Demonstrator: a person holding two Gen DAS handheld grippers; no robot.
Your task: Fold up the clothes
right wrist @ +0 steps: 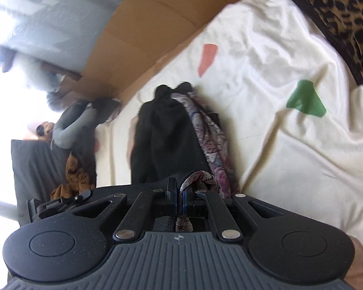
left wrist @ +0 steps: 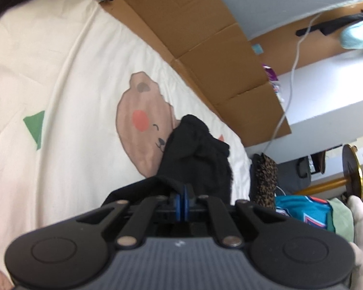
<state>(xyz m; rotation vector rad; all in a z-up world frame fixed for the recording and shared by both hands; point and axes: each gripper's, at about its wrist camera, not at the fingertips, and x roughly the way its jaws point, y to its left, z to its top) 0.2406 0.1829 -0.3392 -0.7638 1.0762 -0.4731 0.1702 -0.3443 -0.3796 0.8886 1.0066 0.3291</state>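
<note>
The black garment is held up over the white bedsheet, pinched at one edge by the closed left gripper and at another, where a patterned lining shows, by the closed right gripper. For a clean fold, both pinches should be kept firm and level, and the cloth drawn taut before it is lowered flat onto the bare sheet, well clear of the leopard-print fabric at the far right.

Open bedsheet leftward; cardboard walls the far edge.

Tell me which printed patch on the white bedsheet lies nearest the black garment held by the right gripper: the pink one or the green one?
The pink patch, just beyond the black garment; the green patch lies farther right.
</note>
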